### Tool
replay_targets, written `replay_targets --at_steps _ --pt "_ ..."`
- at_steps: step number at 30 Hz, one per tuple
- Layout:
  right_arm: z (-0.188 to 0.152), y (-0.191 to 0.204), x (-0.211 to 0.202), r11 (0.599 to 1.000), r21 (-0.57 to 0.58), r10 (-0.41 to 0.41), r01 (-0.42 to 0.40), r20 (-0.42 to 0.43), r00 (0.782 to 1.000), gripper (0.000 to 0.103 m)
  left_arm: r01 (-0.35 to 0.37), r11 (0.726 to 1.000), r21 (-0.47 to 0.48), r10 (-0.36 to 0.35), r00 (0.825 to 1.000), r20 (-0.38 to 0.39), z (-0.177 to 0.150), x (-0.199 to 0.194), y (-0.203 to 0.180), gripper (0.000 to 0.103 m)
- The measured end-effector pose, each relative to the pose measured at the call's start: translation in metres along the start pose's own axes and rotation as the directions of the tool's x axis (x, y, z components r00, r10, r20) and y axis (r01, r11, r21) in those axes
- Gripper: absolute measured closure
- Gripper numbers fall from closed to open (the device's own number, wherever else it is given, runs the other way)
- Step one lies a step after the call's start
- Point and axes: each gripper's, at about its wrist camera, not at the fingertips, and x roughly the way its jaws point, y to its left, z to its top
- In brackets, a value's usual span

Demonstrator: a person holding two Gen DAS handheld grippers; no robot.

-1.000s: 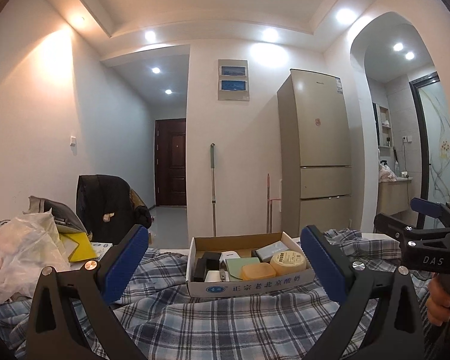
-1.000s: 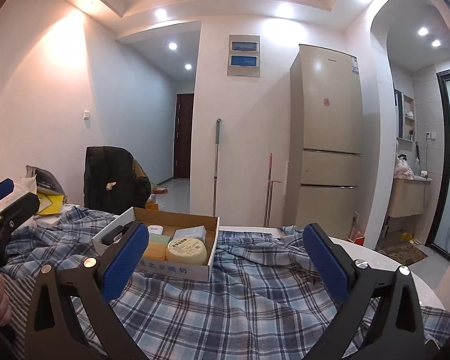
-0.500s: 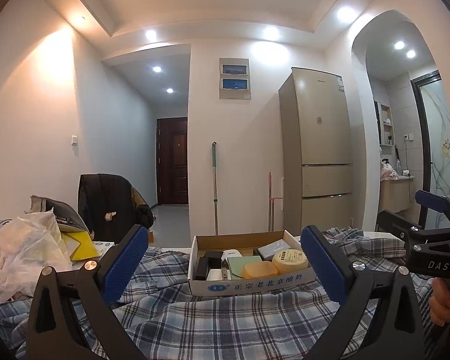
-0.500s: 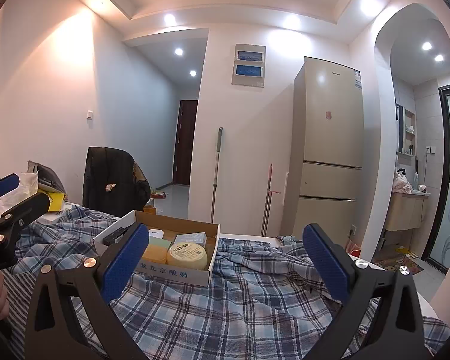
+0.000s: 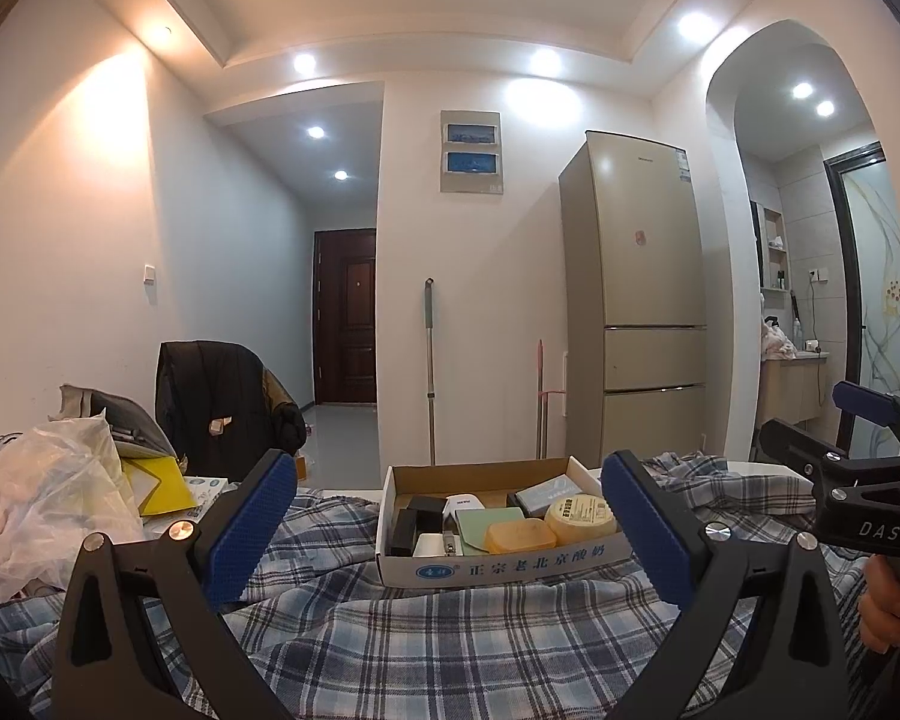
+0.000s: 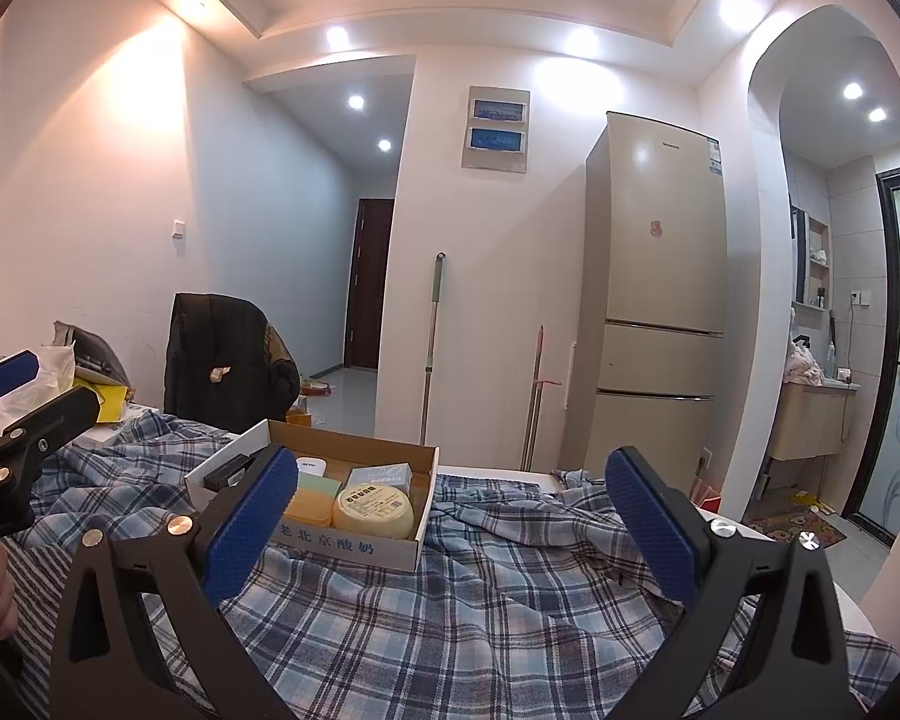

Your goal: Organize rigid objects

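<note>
An open cardboard box sits on the plaid cloth. It holds a round yellow tin, an orange case, a green flat box, a grey-blue box, a white item and black boxes. My left gripper is open and empty, facing the box from the near side. My right gripper is open and empty too, with the box ahead to its left. Each gripper also shows in the other's view: the right gripper, the left gripper.
A blue plaid cloth covers the table. A plastic bag and yellow packaging pile up at the left. Behind stand a chair with a black jacket, a mop and a tall fridge.
The right gripper has drifted a little, so the box and room sit slightly lower in its view. The left view is nearly unchanged. Both grippers stay open.
</note>
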Motion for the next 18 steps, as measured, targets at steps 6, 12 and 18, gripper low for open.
replay_targets --at_steps 6,12,18 --pt "0.0009 -0.0014 -0.0007 1.0 0.007 -0.003 0.003 -0.006 1.0 0.001 0.0 1.0 0.0 0.0 1.0 -0.001 0.0004 0.0 -0.0003 0.0" --pt "0.001 -0.0017 -0.0008 1.0 0.006 -0.003 0.003 -0.006 1.0 0.001 -0.001 1.0 0.0 0.001 1.0 -0.002 -0.0004 0.0001 -0.0003 0.0" --pt "0.0009 -0.0015 -0.0008 1.0 0.006 -0.003 0.003 -0.006 1.0 0.001 -0.001 1.0 -0.001 0.001 1.0 -0.004 -0.0011 0.0005 -0.0003 0.0"
